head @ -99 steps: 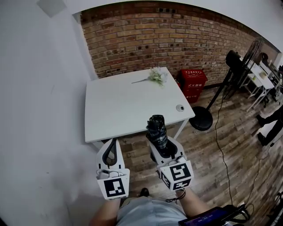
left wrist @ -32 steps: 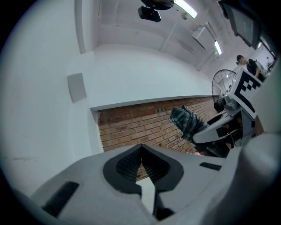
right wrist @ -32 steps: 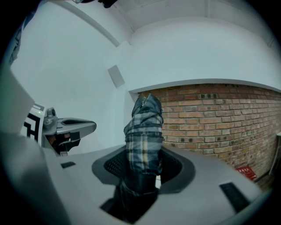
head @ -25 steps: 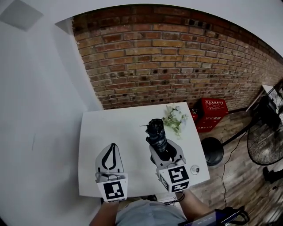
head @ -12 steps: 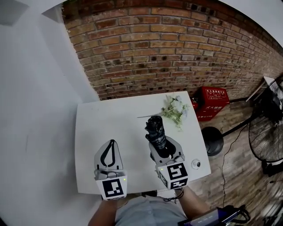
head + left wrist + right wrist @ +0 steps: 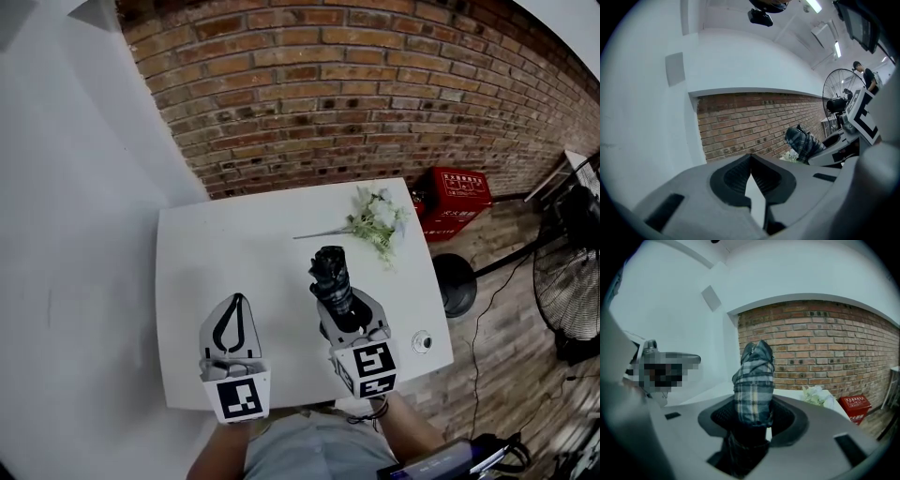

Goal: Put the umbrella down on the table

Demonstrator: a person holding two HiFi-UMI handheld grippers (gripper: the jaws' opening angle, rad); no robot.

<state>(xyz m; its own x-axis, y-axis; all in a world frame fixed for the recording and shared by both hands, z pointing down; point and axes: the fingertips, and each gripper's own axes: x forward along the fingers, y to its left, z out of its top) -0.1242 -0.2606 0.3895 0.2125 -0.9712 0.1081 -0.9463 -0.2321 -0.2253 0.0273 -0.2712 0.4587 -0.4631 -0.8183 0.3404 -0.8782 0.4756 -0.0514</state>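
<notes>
The folded umbrella (image 6: 331,277) is being gripped by the right claw (image 6: 349,311), with the jaws pressed against its lower part. In the right gripper view the bundle (image 6: 753,380) is being shown standing up from between the jaws and reaching past their tips. It is being held over the white table (image 6: 234,234), not lying on it. The set-down step is therefore judged to be in hand and not yet done. The left claw (image 6: 235,302) is being held just to the left of the right one, with its jaws brought together on nothing and its tips meeting.

The next move is judged to call for the right claw to be brought low and tipped forward. The umbrella should be laid along the bare tabletop ahead of the jaws before they are parted. Care is being called for by the flower sprig (image 6: 375,225), which lies ahead and to the right of the claw, near the umbrella's far end.

The umbrella is being read as soft woven cloth in a dark plaid, bunched in loose folds into a stubby roll. It is expected to give under the pads and perhaps to roll a little on the smooth, hard tabletop. The jaws are being seen as grey moulded plastic with dark ribbed pads (image 6: 785,420).
</notes>
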